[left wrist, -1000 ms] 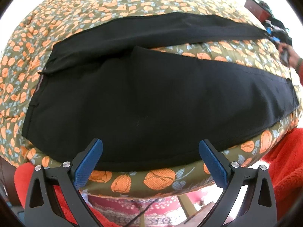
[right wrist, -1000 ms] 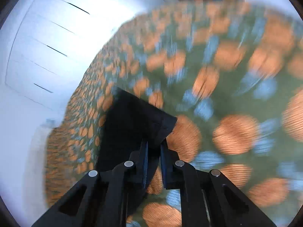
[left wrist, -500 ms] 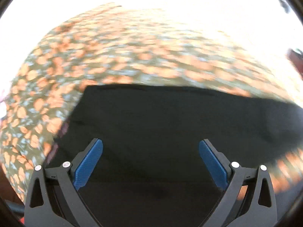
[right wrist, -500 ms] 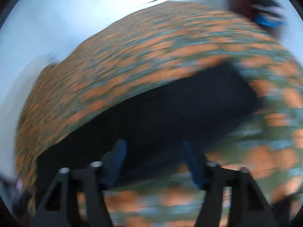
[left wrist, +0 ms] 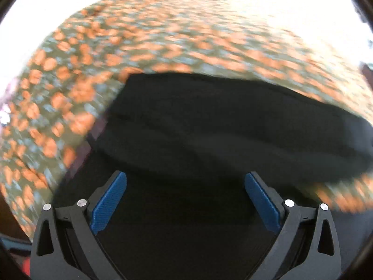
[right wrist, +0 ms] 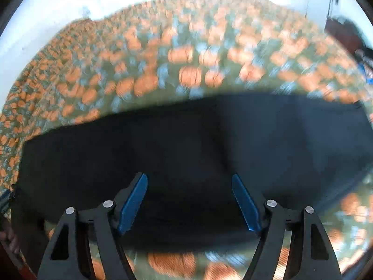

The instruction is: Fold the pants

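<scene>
Currently we see the black pants point(left wrist: 209, 128) lying spread on a floral bedspread point(left wrist: 139, 35) printed with orange blooms and blue leaves on an olive ground; both views are motion-blurred. In the left wrist view the left tongs point(left wrist: 185, 197) stand wide apart, blue pads point(left wrist: 108, 201) showing, nothing between them, with the black cloth filling the frame beneath and a fold ridge crossing the fabric ahead of the tips. We cannot tell whether the tips touch the cloth. In the right wrist view the right tongs point(right wrist: 189, 201) have just been opening and now stand well apart with nothing gripped; the pants point(right wrist: 186, 144) lie as one long dark band across the bedspread point(right wrist: 186, 58), its near edge just below the tips. White wall point(right wrist: 58, 11) rises behind the bed.
</scene>
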`<action>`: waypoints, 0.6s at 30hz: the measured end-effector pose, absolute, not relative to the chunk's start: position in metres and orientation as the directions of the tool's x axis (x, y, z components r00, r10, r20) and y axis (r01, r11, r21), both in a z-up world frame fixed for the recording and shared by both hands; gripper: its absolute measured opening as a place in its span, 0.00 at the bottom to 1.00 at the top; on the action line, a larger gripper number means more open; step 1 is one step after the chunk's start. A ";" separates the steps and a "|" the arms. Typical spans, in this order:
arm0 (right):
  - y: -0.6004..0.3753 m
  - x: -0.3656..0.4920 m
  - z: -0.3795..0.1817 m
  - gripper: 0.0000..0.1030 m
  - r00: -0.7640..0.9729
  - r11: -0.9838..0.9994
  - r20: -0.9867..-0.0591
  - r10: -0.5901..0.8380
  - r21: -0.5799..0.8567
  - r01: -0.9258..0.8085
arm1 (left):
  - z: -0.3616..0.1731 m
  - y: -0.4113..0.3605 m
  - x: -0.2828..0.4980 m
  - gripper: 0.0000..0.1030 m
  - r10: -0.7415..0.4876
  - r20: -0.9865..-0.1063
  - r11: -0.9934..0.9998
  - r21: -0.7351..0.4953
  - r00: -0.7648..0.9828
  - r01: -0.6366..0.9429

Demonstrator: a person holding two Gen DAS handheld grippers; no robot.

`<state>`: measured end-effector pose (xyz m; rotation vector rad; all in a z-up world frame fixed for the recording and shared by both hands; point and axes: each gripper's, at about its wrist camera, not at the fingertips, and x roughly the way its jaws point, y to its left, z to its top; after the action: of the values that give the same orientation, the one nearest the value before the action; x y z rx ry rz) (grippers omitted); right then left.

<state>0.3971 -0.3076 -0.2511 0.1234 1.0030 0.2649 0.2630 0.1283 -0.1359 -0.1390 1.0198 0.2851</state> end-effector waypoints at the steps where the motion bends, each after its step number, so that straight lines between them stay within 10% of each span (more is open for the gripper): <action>1: -0.309 0.382 -0.239 0.73 0.521 0.951 -0.796 0.308 0.236 -0.202 | -0.135 0.112 0.248 0.99 0.109 -0.863 0.965 -0.027 0.493 -0.261; 7: -0.293 0.238 -0.210 0.86 0.457 0.851 -0.728 0.512 0.354 -0.389 | -0.152 0.015 0.184 0.99 -0.168 -0.895 0.979 -0.199 0.412 -0.032; 18: -0.285 0.133 -0.298 0.90 0.397 0.886 -0.794 0.461 0.381 -0.266 | -0.186 -0.023 0.159 1.00 -0.046 -0.895 0.995 0.000 0.443 0.101</action>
<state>0.1330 -0.2848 -0.2978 0.2053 1.0682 0.4642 0.1588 -0.0229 -0.1864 0.0560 1.1081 -0.0913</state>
